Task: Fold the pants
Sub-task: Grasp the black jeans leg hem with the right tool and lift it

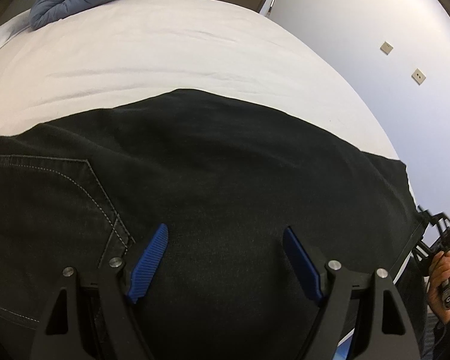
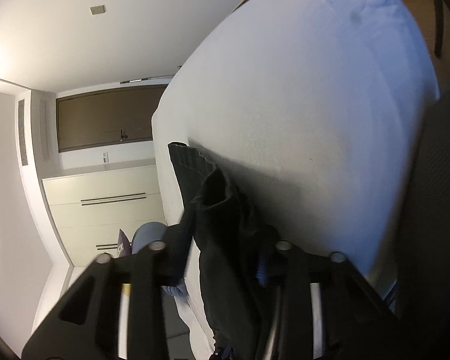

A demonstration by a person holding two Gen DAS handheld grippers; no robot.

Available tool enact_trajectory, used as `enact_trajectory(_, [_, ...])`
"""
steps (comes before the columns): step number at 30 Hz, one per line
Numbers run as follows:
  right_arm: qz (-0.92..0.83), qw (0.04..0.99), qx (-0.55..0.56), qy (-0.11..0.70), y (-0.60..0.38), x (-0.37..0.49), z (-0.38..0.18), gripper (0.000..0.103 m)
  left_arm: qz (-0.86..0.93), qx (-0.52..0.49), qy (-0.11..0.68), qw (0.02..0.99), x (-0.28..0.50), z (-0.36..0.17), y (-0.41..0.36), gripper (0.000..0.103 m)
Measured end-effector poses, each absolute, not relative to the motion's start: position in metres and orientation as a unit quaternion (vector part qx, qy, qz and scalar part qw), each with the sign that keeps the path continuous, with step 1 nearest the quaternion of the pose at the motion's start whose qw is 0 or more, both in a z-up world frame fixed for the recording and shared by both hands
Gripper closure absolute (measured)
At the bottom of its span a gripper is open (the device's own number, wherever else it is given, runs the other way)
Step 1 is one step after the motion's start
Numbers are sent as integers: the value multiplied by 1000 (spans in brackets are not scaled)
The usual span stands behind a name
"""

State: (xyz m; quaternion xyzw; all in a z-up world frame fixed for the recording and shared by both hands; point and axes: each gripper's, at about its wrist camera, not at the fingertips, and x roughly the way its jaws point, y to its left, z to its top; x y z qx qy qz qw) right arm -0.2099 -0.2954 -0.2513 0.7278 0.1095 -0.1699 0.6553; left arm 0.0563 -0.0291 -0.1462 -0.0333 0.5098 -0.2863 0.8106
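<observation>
Pants (image 1: 225,165), black denim (soft, fairly heavy), lie on the bed (image 1: 165,54) under the gaping left tool (image 1: 225,258); the right tool (image 2: 225,258) pinches their hem, a sound hold.

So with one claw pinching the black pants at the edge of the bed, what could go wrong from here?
1. The right claw seems to pinch only the hem end of the black pants; the cloth may slip out when pulled.
2. The left claw hangs open above the pants, holding nothing, so the waist end could drag along the white sheet.
3. That hem sits at the bed's edge and could slide off.
</observation>
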Motion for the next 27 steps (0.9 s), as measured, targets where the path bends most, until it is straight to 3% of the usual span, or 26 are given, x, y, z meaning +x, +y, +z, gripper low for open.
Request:
enact_trajectory(3, [-177, 667, 712, 129, -297, -204, -252, 95, -289, -49, 511, 808, 58, -145, -19, 23])
enact_trajectory(11, [-221, 724, 625, 189, -294, -184, -219, 97, -291, -64, 510, 807, 59, -143, -7, 23])
enact_trajectory(19, [-159, 880, 292, 339, -164, -69, -133, 97, -293, -107, 508, 803, 61, -142, 7, 22])
enact_trajectory(22, [-88, 898, 60, 427, -51, -20, -153, 97, -291, -148, 514, 793, 65, -139, 19, 22])
enact_trajectory(27, [-67, 878, -12, 474, -5, -11, -199, 97, -311, -229, 535, 751, 68, -131, 32, 11])
